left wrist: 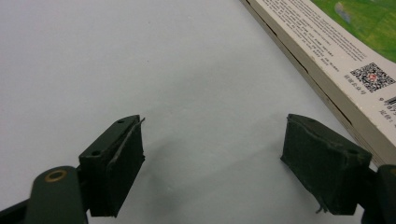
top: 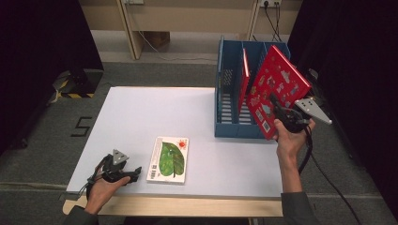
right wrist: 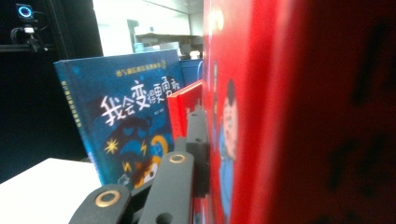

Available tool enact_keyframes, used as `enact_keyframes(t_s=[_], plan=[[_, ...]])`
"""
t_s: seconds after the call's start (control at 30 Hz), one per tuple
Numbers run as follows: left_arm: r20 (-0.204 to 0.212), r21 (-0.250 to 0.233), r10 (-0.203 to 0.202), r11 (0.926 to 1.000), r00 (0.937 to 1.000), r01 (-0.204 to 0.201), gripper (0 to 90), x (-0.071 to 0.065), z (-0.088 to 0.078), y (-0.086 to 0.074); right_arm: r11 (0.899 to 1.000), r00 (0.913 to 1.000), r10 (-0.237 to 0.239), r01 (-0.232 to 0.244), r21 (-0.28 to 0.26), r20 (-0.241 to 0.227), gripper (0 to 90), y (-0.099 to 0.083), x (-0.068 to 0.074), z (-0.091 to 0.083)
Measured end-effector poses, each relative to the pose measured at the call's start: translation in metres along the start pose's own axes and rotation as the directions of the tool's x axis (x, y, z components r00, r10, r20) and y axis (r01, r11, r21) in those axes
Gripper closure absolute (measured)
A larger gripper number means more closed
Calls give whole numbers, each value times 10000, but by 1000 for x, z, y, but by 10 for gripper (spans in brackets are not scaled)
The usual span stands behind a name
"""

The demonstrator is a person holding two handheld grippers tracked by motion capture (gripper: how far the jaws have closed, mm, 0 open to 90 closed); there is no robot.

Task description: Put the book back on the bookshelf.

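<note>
Gripping the red book (top: pixel 278 89) tilted over the blue rack (top: pixel 228 101), the right tool (top: pixel 281 112) is shut on it, beside a blue book (right wrist: pixel 123 116) (Chinese title), while the left tool (top: pixel 133 172) rests open on the counter (top: pixel 141 112) near a leaf-cover book (top: pixel 169 159).

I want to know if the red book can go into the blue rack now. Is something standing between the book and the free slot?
Partly. The right gripper holds the red book tilted above the blue rack. Another red book already stands in the rack beside it, and a divider separates the slots. Nothing else visible blocks it.
</note>
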State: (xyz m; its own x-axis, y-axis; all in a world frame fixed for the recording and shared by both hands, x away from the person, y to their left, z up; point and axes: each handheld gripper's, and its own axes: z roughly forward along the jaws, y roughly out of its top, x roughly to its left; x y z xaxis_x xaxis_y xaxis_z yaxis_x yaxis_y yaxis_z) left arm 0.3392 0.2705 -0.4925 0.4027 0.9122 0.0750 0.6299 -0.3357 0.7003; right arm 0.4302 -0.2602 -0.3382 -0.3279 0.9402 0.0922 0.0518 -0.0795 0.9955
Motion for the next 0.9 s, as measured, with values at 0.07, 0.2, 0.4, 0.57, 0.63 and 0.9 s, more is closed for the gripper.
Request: enact_keyframes(t_s=[0.07, 0.2, 0.4, 0.57, 0.63, 0.9], plan=[[22, 14, 2, 10000, 10000, -2, 196, 0, 0, 0, 10000, 10000, 2, -3, 75, 98, 797, 1, -1, 6], [19, 5, -3, 10000, 10000, 3, 196, 0, 0, 0, 9997, 9996, 96, -102, 233, 270, 797, 2, -4, 20], [24, -46, -39, 10000, 10000, 39, 195, 0, 1, 0, 9985, 9990, 245, -263, 476, 383, 797, 1, -4, 42], [21, -46, -18, 10000, 10000, 18, 197, 0, 1, 0, 9979, 9981, 311, -341, 558, 532, 797, 3, -3, 57], [29, -42, -12, 10000, 10000, 13, 196, 0, 1, 0, 9976, 9978, 330, -364, 583, 583, 797, 3, -3, 60], [24, -46, -21, 10000, 10000, 21, 197, 0, 1, 0, 9949, 9932, 183, -295, 966, 1146, 797, 4, -4, 94]])
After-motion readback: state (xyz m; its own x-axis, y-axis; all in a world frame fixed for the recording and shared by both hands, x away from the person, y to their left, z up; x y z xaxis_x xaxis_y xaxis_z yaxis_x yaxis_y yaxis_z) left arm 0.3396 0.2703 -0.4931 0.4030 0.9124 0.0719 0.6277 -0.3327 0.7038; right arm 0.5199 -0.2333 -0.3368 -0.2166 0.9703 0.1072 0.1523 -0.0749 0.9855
